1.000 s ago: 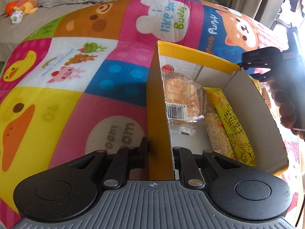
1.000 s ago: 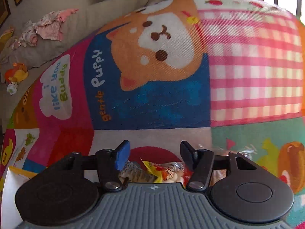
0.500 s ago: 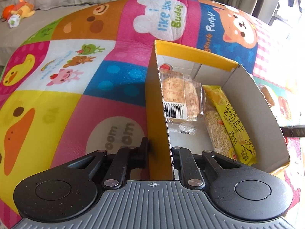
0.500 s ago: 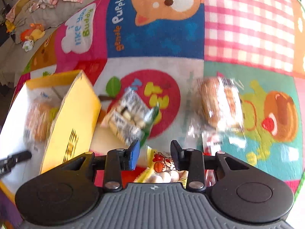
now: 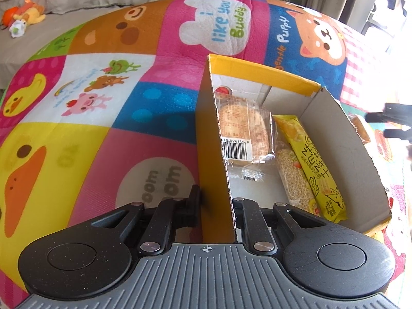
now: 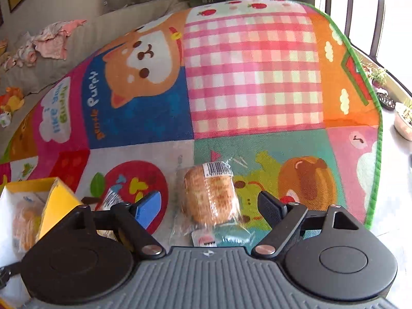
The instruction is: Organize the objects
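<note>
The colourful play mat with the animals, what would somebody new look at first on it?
Probably the bright patchwork play mat with its cartoon puppy and duck, which fills both views. Next, the yellow cardboard box on it, with a clear-wrapped round cake and a yellow snack bar packet inside; the left hand-held gripper pinches its near wall. Outside the box, another clear-wrapped round cake lies on the mat between the open fingers of the right hand-held gripper.

Colourful cartoon play mat (image 6: 252, 77) spread out flat; on it a yellow cardboard box (image 5: 213, 159) at nine o'clock, a wrapped bun (image 6: 209, 197) lying at six.
</note>
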`<move>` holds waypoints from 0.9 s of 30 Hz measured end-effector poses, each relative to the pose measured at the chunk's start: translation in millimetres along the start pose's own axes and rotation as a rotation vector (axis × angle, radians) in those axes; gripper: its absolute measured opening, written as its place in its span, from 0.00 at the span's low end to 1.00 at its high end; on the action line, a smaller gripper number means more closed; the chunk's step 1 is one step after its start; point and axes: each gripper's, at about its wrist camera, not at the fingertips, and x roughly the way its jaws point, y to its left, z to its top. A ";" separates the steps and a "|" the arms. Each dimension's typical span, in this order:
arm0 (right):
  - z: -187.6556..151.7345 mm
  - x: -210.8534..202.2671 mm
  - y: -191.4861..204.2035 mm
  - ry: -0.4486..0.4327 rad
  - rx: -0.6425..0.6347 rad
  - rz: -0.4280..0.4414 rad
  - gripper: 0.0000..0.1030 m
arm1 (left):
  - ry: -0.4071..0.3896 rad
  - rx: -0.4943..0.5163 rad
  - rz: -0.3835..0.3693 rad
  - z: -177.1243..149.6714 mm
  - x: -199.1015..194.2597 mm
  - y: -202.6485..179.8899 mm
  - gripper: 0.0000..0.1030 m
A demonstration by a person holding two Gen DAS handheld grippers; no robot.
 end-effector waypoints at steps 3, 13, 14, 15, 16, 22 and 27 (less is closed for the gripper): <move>10.2 37.8 2.0 0.013 0.040 -0.033 0.81 | 0.001 0.003 0.002 -0.2 -0.1 -0.3 0.15; 2.6 69.0 16.4 0.075 -0.018 -0.046 0.66 | 0.000 0.007 0.001 -0.5 0.3 -1.0 0.15; -0.9 65.7 17.4 0.086 -0.025 -0.036 0.66 | 0.000 0.005 -0.003 -0.7 0.1 -0.4 0.15; -6.9 60.9 17.6 0.103 -0.021 -0.015 0.66 | 0.001 0.002 -0.006 -0.5 0.0 0.6 0.16; -13.8 55.4 17.1 0.118 -0.013 0.006 0.66 | 0.002 0.000 -0.008 -0.3 -0.2 0.8 0.16; -73.2 0.9 31.8 0.186 -0.069 0.112 0.65 | 0.002 0.006 -0.003 -0.1 0.1 -0.5 0.16; -98.7 -43.5 62.7 0.160 -0.273 0.141 0.67 | -0.001 0.003 -0.013 -0.5 0.2 1.0 0.16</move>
